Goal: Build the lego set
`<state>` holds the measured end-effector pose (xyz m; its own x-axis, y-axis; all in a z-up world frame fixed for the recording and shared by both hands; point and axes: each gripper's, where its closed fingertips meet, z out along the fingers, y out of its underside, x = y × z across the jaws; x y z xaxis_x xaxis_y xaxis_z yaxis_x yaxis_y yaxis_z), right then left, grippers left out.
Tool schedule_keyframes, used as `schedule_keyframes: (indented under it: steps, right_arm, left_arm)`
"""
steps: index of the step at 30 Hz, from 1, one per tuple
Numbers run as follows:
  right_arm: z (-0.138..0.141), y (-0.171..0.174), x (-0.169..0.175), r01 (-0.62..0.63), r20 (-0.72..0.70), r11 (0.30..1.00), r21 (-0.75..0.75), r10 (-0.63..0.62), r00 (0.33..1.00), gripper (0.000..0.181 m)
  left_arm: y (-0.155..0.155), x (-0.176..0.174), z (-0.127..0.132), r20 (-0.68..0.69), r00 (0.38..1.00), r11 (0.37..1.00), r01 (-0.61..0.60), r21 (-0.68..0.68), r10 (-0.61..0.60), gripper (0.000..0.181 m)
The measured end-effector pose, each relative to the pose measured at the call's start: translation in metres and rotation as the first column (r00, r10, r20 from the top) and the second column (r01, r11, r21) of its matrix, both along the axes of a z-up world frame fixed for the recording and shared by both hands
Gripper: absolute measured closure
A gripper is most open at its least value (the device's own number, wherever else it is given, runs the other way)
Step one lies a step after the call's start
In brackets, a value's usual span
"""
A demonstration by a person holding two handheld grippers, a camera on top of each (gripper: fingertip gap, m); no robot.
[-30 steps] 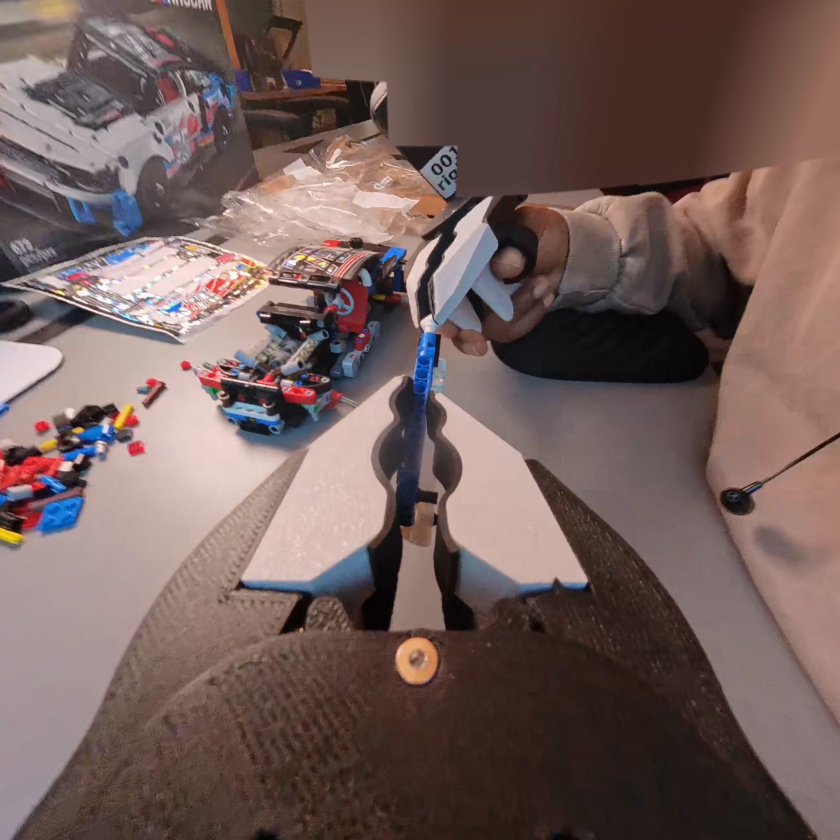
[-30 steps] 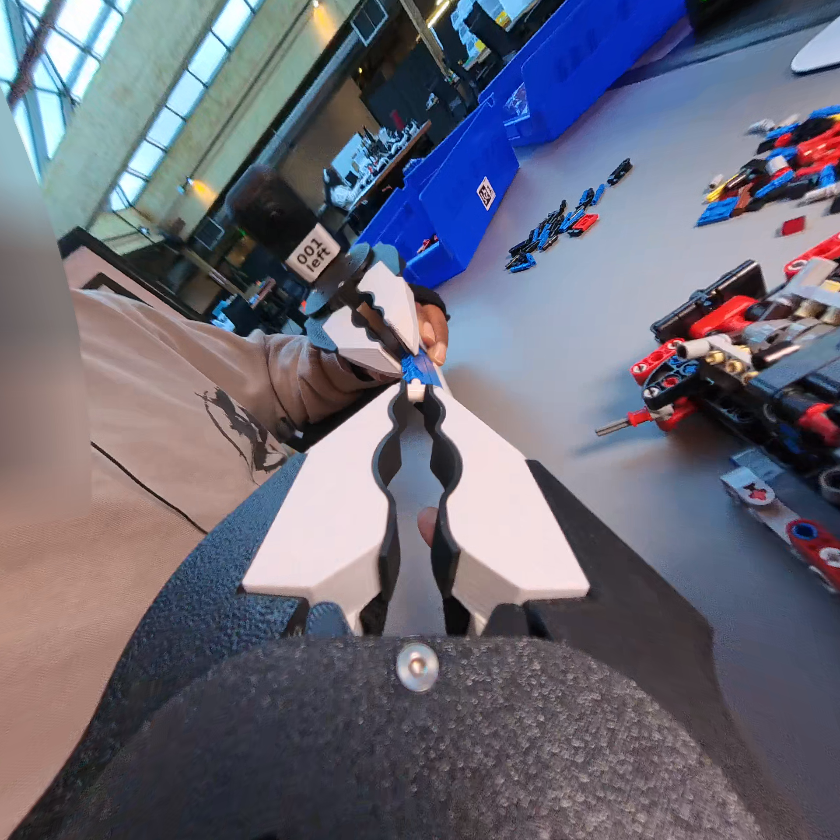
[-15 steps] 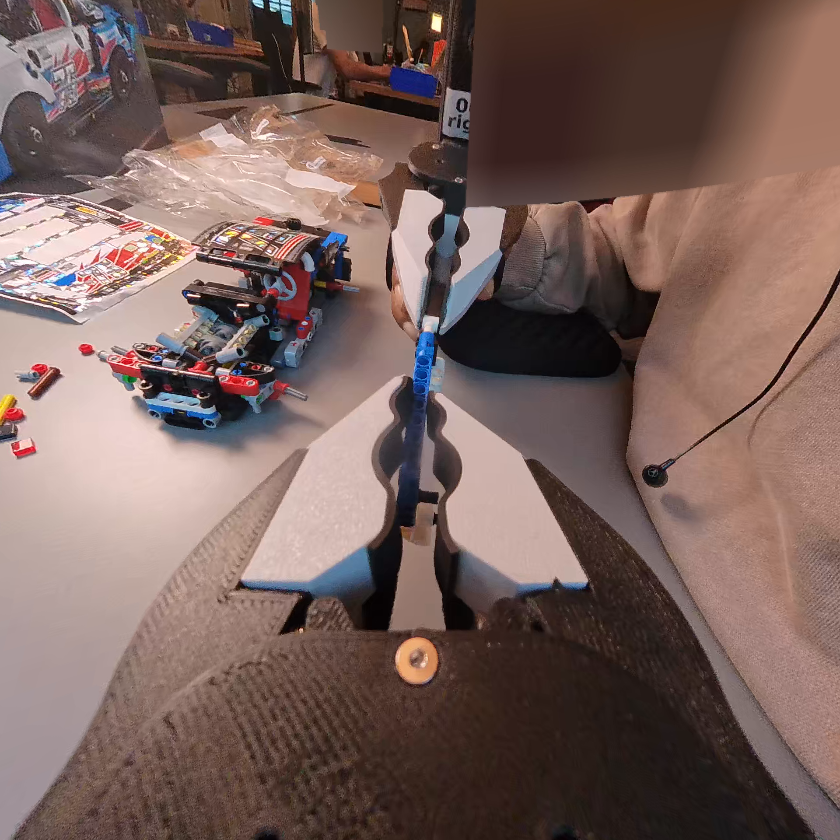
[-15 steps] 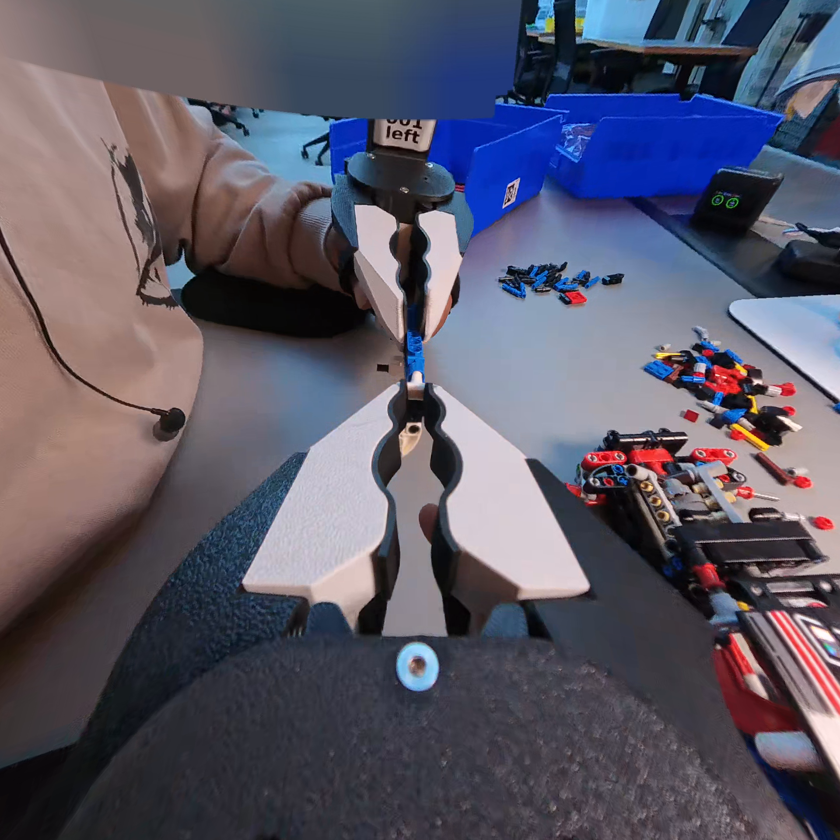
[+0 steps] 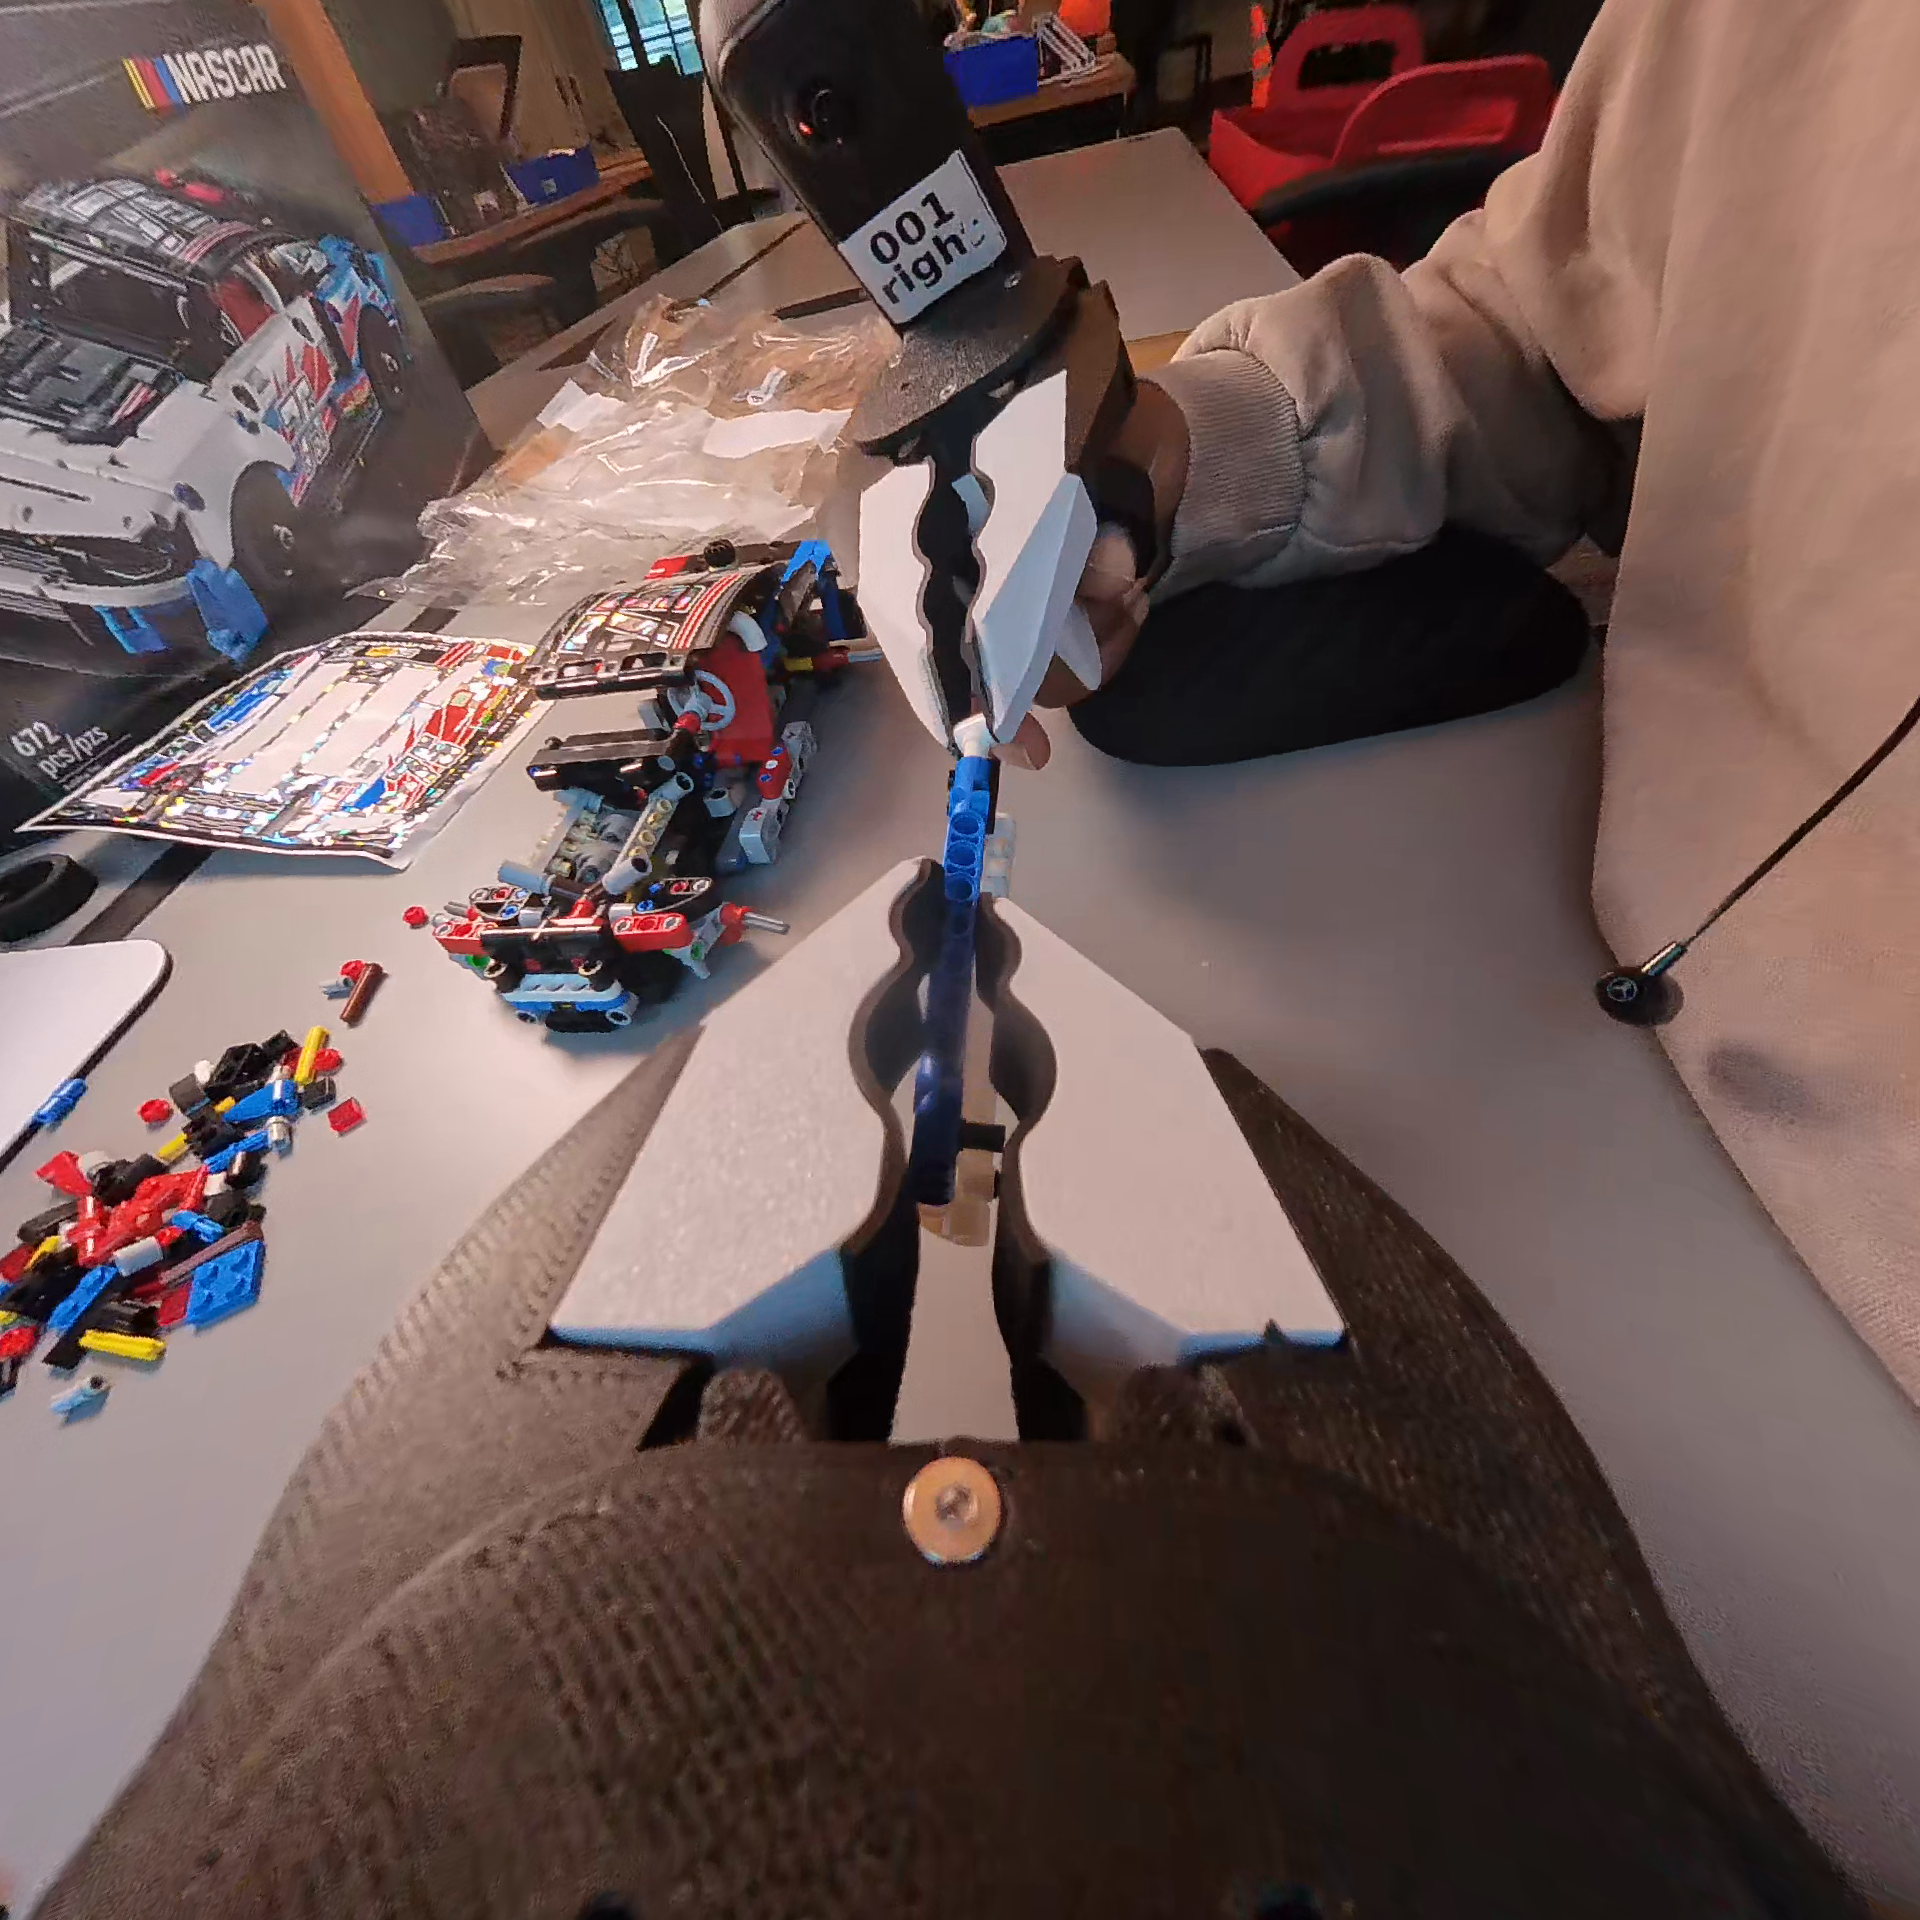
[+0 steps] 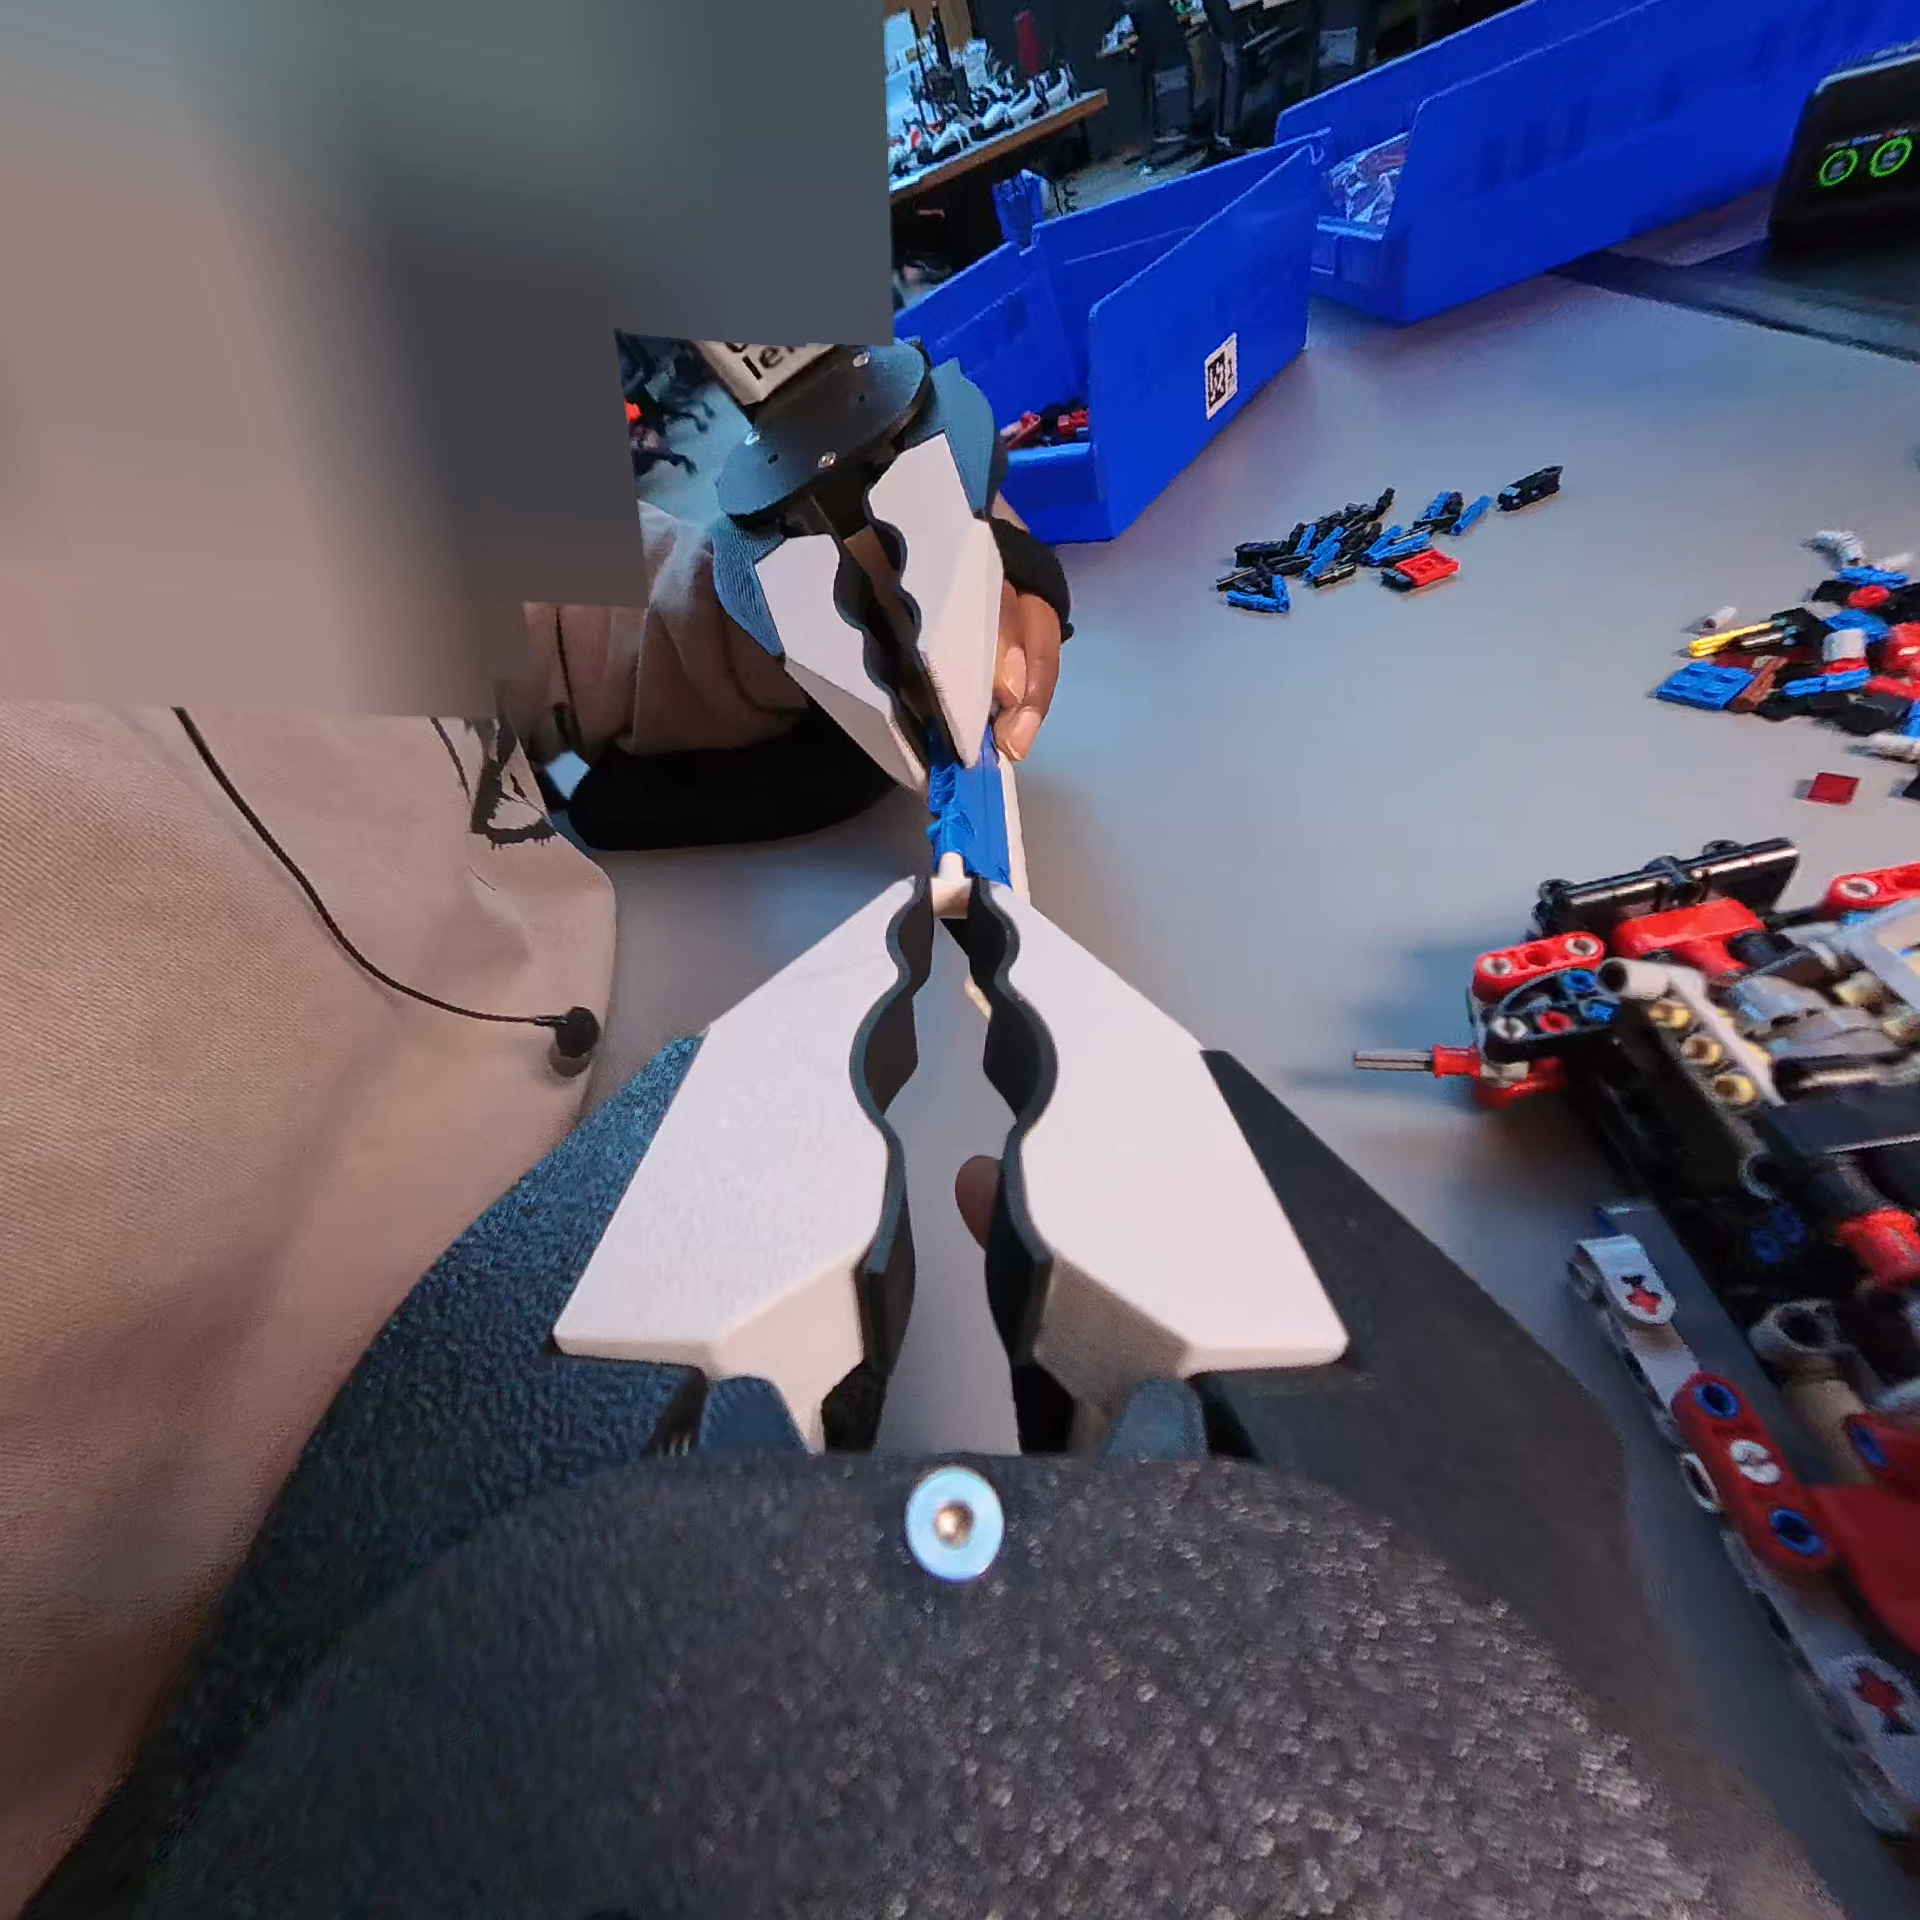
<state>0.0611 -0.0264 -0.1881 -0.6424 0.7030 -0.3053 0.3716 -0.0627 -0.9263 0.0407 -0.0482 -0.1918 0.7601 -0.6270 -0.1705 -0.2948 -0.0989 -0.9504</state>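
My left gripper [image 5: 956,881] is shut on a long blue beam [image 5: 948,1039] that runs between its fingers and sticks out past the tips, held above the table. A tan piece [image 5: 966,1210] hangs on the beam's near end. My right gripper [image 6: 951,896] is shut on a small white connector [image 6: 948,891] at the beam's far end [image 6: 971,816]. The two grippers face each other tip to tip. The partly built car [image 5: 644,790] sits on the grey table to the left of the left gripper, and shows at the right in the right wrist view [image 6: 1714,1039].
A pile of loose pieces [image 5: 135,1247] lies at the near left, with a sticker sheet [image 5: 301,748], the set's box [image 5: 177,364] and empty plastic bags [image 5: 644,457] behind the car. Blue bins [image 6: 1195,343] and small pins [image 6: 1340,551] lie farther off. The person's sleeve and black wrist rest [image 5: 1330,644] are close by. Across from one pair of fingers to the other is roughly 4 centimetres.
Both grippers have kept their hold and stayed tip to tip on the beam. The pair has swung and tilted, so the background has shifted in both views.
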Motion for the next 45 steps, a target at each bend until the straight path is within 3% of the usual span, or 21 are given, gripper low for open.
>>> schedule_keyframes:
  steps: [4,9,11,19,24,30,33,39,45]
  right_arm:
    - [-0.011,-0.004,0.002,0.01,-0.099,0.958,0.285,0.019,0.995,0.176]
    - [0.007,-0.003,0.002,0.033,-0.146,0.989,0.142,-0.012,0.989,0.176]
    - [0.021,-0.002,0.001,0.029,-0.154,1.0,-0.01,-0.03,0.988,0.176]
    - [0.028,0.007,-0.007,0.078,-0.042,0.971,-0.224,-0.09,0.995,0.176]
    - [0.019,0.008,-0.007,0.078,0.03,0.973,-0.219,-0.073,0.997,0.176]
    - [0.005,0.011,-0.007,0.101,0.184,0.948,-0.301,-0.046,0.982,0.177]
    - [0.004,0.013,-0.009,0.114,0.198,0.942,-0.314,-0.053,0.979,0.177]
    - [0.014,0.013,-0.009,0.087,0.079,0.957,-0.277,-0.068,0.995,0.176]
    - [0.018,0.009,-0.008,0.089,-0.06,0.99,-0.106,-0.095,0.994,0.176]
  left_arm:
    - [-0.002,0.004,-0.012,-0.025,0.999,0.999,0.027,-0.041,-0.028,0.179]
    - [0.0,0.004,0.0,0.125,0.992,0.998,0.04,-0.047,-0.034,0.179]
    - [0.0,0.004,0.012,0.255,0.966,0.998,0.048,-0.051,-0.034,0.179]
    - [0.006,-0.003,0.019,0.528,0.849,0.986,0.073,-0.149,0.017,0.178]
    - [0.007,-0.004,0.013,0.513,0.858,0.981,0.07,-0.182,0.035,0.178]
    - [0.009,-0.003,0.002,0.301,0.951,0.989,-0.023,-0.148,0.067,0.179]
    - [0.011,-0.004,0.0,0.23,0.969,0.991,-0.063,-0.12,0.089,0.179]
    - [0.011,-0.004,0.007,0.411,0.909,0.985,0.003,-0.175,0.07,0.179]
    - [0.009,-0.004,0.01,0.497,0.865,0.979,0.042,-0.201,0.065,0.179]
